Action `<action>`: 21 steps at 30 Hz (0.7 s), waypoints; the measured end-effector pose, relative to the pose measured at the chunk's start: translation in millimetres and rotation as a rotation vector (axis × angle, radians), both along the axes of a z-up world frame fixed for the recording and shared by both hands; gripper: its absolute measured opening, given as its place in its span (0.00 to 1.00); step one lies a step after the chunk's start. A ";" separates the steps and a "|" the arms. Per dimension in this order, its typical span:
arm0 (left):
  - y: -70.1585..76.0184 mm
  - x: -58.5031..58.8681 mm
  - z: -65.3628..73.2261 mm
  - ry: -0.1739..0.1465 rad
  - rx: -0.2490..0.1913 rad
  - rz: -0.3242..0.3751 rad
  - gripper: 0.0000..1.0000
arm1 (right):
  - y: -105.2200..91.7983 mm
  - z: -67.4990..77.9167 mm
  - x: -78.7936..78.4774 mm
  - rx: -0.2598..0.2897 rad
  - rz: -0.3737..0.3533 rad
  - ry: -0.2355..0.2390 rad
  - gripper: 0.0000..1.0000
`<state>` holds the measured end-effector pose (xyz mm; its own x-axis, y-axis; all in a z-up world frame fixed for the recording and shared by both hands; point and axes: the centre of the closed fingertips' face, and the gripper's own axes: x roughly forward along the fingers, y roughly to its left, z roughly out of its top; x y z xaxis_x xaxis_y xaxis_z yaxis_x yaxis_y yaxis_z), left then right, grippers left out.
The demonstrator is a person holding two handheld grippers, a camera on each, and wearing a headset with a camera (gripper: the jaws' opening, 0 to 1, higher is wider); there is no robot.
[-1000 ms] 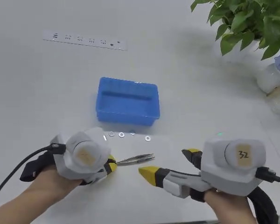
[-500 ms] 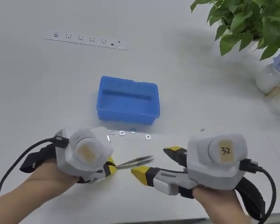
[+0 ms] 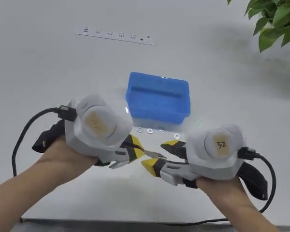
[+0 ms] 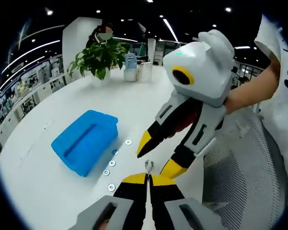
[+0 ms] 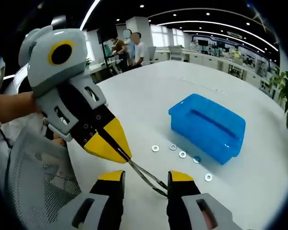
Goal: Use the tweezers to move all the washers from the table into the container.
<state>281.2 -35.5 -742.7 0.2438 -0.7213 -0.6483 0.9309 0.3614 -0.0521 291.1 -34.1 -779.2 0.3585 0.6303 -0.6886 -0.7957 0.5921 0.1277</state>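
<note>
No. 32, on round tan sticker (image 3: 221,144), top of right gripper (image 3: 156,154) body

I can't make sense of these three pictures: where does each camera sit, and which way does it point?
Head view: on the person's head, looking forward and down at the blue container, washers, left gripper and right gripper; both forearms show.
Left gripper view: on the left gripper, looking along its shut jaws, which pinch the tweezers, toward the right gripper.
Right gripper view: on the right gripper, looking along its open jaws at the left gripper.
Shared: both gripper views show blue container, washers, tweezers.
</note>
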 end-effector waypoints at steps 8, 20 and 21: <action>8.5 10.5 20.2 -0.059 -0.034 0.049 0.00 | 16.2 2.7 12.4 0.024 0.053 -0.015 0.16; 34.8 31.6 32.8 -0.119 -0.025 0.111 0.00 | 48.9 6.8 31.6 0.060 0.146 -0.041 0.08; 36.1 33.7 32.6 -0.118 -0.026 0.116 0.00 | 50.1 6.5 33.6 0.062 0.147 -0.040 0.08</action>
